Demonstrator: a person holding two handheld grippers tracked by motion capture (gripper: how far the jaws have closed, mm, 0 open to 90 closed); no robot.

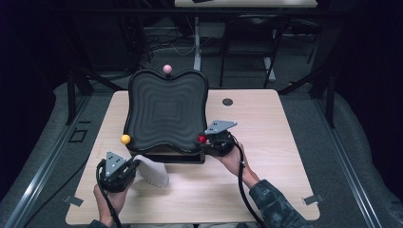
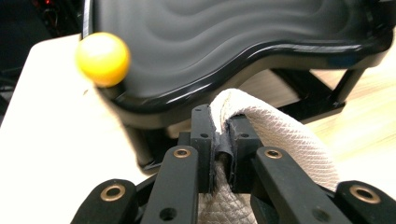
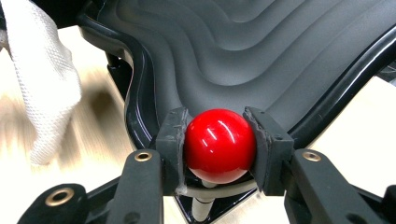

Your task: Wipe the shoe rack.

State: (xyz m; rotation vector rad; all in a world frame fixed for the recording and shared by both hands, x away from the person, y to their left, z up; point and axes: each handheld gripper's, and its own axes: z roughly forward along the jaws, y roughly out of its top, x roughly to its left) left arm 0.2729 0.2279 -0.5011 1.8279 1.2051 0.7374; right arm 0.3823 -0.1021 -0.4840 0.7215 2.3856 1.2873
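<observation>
A white cloth [image 2: 280, 135] is clamped in the left gripper [image 1: 124, 167] near the black tray's [image 1: 166, 109] near-left corner; the red ball [image 3: 219, 144] is clamped by the right gripper [image 3: 219, 154]. Wiping appears not yet begun.

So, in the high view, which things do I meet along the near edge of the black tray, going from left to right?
Left tongs → yellow ball → white cloth → red ball → right tongs.
</observation>
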